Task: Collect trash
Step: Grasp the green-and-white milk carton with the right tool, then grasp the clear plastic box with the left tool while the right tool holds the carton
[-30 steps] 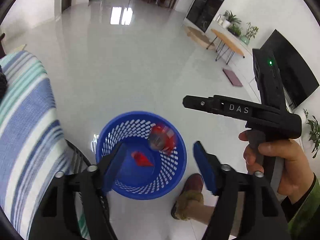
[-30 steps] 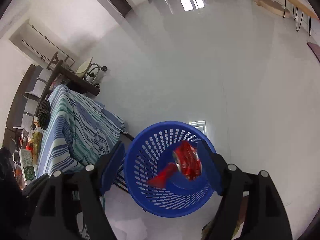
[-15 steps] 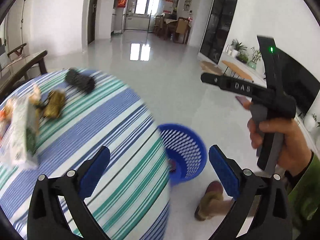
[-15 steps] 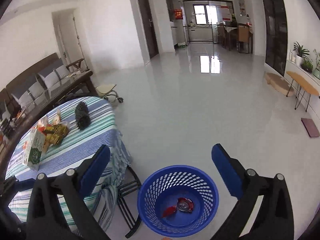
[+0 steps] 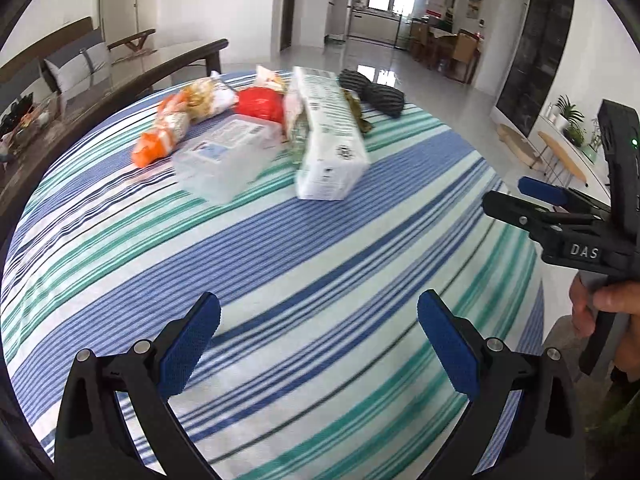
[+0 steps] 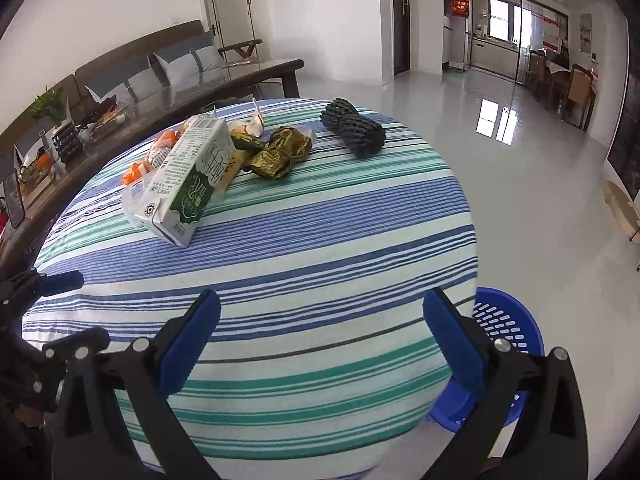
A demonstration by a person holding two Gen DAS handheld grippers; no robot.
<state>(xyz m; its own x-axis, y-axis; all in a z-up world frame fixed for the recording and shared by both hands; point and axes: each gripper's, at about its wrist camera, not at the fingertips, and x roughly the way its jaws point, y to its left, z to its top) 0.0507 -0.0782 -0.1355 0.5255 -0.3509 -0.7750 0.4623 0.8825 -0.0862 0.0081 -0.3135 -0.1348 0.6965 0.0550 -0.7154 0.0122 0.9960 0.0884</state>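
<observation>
Over the striped worktop [image 5: 320,248] you hold both tools tilted downward, side by side. Your left hand-held gripper [image 5: 319,340] has its blue pads spread as wide as they go, with nothing between them but cloth far below. Your right hand-held gripper [image 6: 321,340] is just as wide and just as empty; in the left view it shows side-on at the right edge, with your right hand [image 5: 608,312] wrapped round its grip and "DAS" in white on its black body.

The trash lies at the far side of the worktop, well apart from both tools: a carton [image 6: 188,184] on its side with green printing and characters too small for you to read, a clear tub [image 5: 224,160] with a blurred label, an orange wrapper [image 5: 160,140], a red bag [image 5: 260,104], gold foil [image 6: 280,152] and a black mesh roll [image 6: 354,128]. Motion blur smears the left view, so the tub may be a lidded box. The blue basket [image 6: 508,328] stands on the floor past the worktop's right edge, half hidden by cloth and your right finger.
</observation>
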